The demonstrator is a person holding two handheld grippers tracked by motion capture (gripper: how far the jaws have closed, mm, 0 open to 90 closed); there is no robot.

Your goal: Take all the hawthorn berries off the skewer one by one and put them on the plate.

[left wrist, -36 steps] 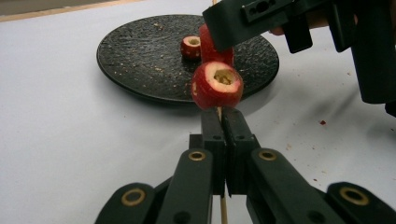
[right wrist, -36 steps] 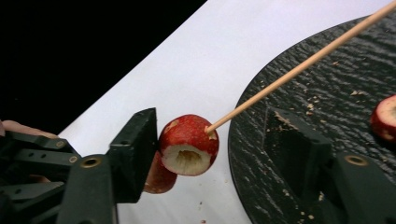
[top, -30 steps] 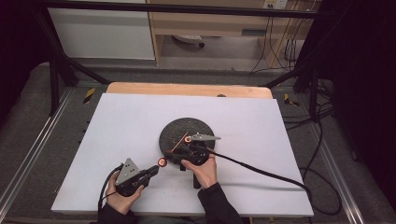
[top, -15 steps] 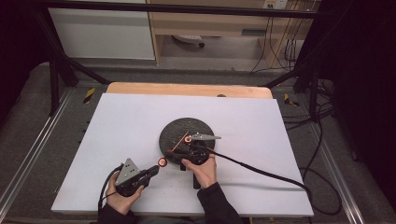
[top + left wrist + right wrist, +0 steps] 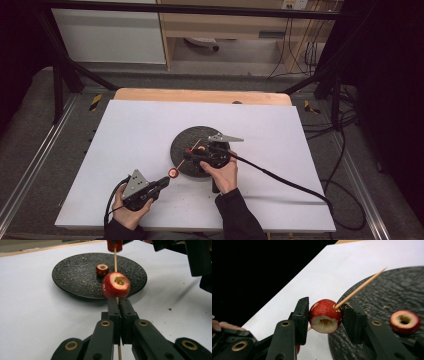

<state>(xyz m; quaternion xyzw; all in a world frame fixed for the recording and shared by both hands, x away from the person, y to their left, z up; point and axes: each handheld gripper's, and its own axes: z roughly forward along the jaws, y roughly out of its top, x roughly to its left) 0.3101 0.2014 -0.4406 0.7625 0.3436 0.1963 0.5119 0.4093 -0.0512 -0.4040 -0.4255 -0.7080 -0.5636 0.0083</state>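
My left gripper [image 5: 162, 181] [image 5: 118, 300] is shut on the lower end of a thin wooden skewer [image 5: 115, 262] [image 5: 362, 285]. A cored red fruit [image 5: 116, 285] [image 5: 173, 173] is threaded on the skewer just beyond its jaws. Farther up the stick, over the near edge of the black plate [image 5: 182, 140], my right gripper [image 5: 192, 151] [image 5: 325, 315] has just been closing its jaws. Both pads now press a second cored red fruit [image 5: 324, 312], which the skewer pierces. A third cored fruit [image 5: 102, 269] [image 5: 404, 321] lies on the plate.
The round black plate [image 5: 75, 272] sits mid-table on a white sheet [image 5: 130, 130], dusted with crumbs. Cables trail from both grippers toward the right and front edges. A wooden strip [image 5: 200, 95] borders the far side.
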